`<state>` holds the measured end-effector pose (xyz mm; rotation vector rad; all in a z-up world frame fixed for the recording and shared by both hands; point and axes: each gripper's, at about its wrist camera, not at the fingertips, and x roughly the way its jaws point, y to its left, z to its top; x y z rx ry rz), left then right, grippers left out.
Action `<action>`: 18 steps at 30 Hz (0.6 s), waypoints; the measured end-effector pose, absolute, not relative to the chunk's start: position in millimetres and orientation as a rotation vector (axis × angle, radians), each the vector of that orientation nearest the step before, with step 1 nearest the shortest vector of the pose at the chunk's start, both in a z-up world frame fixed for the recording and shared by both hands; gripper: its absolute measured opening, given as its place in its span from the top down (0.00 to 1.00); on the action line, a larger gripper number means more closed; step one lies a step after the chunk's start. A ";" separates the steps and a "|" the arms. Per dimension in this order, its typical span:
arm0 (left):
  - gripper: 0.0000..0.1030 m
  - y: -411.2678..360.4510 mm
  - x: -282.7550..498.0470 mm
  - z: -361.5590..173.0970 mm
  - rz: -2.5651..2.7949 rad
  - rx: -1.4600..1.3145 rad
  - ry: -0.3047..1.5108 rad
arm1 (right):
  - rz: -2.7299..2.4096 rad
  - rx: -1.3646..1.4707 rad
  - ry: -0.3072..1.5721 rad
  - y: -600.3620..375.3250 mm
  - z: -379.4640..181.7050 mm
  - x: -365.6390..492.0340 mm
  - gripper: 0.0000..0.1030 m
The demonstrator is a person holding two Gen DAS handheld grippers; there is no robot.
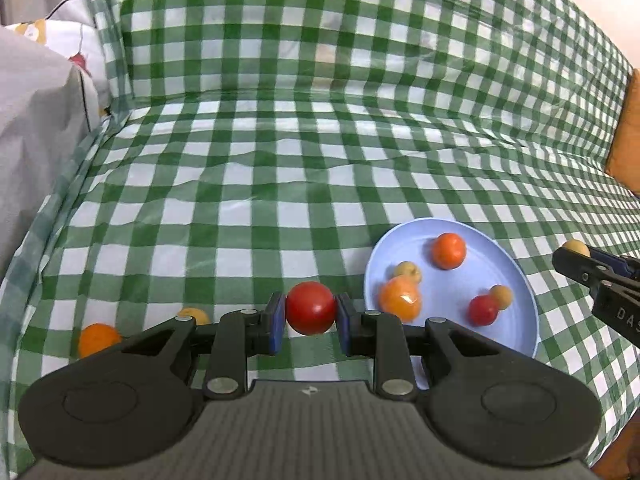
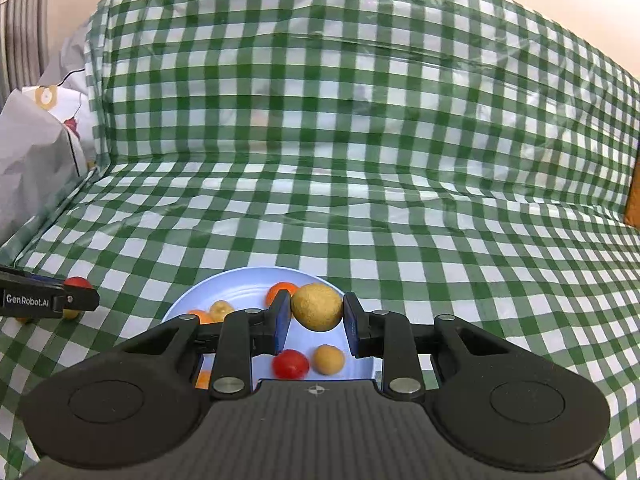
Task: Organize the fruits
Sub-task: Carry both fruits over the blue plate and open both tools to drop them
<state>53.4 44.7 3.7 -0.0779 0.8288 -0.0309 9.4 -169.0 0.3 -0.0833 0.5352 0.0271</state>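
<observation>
Blue pads of our left tongs pinch a red fruit tight, held over the checked cloth just left of the plate. Our right tongs squeeze a tan fruit above the plate. On the plate we see an orange fruit, a bigger orange one, a red one and small tan ones. Further left of the plate, an orange fruit lies on the cloth.
</observation>
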 end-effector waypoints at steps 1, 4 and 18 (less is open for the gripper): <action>0.72 42.5 53.1 3.5 -0.038 -0.074 0.823 | 0.026 -0.082 0.536 -169.9 0.3 8.8 0.71; 0.72 37.7 55.0 3.2 -0.055 -0.063 0.807 | 0.025 -0.080 0.533 -171.1 0.5 7.7 0.71; 0.72 41.9 54.6 3.5 -0.068 -0.083 0.788 | 0.029 -0.080 0.541 -167.2 -1.3 10.1 0.71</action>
